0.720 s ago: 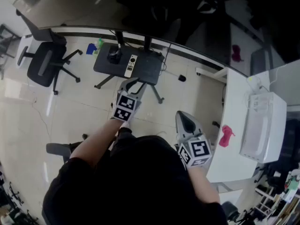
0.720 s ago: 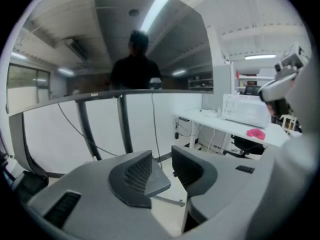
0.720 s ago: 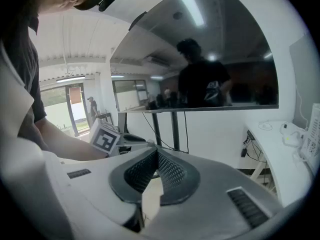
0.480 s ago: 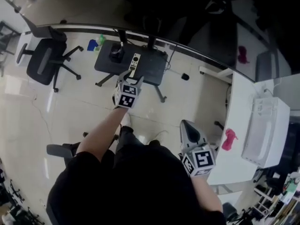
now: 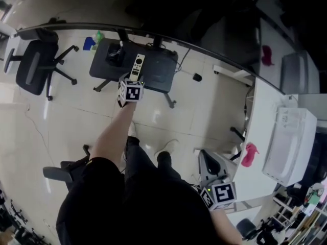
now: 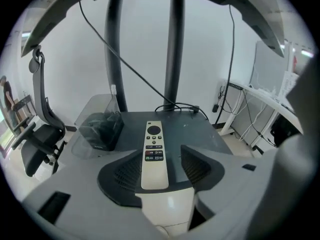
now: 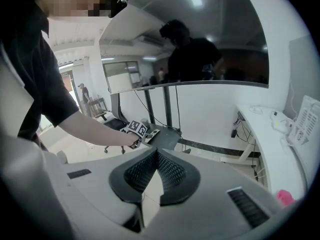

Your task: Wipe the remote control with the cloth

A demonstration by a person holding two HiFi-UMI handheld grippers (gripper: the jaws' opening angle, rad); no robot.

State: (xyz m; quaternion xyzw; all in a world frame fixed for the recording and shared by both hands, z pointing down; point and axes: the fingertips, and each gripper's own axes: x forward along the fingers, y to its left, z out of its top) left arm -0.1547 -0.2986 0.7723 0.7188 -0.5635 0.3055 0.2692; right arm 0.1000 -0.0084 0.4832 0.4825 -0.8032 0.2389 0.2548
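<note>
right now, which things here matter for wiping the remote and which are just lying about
For the job: slim white remote control on the dark grey table; dark crumpled bundle in a clear box, probably the cloth; open left gripper, remote's near end between its jaws.
Lying about: black office chair; pink object on the white desk; shut, empty right gripper.

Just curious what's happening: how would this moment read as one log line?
left tongs: open, around remote on dark table | right tongs: shut, empty, away from table | wiping: not started
</note>
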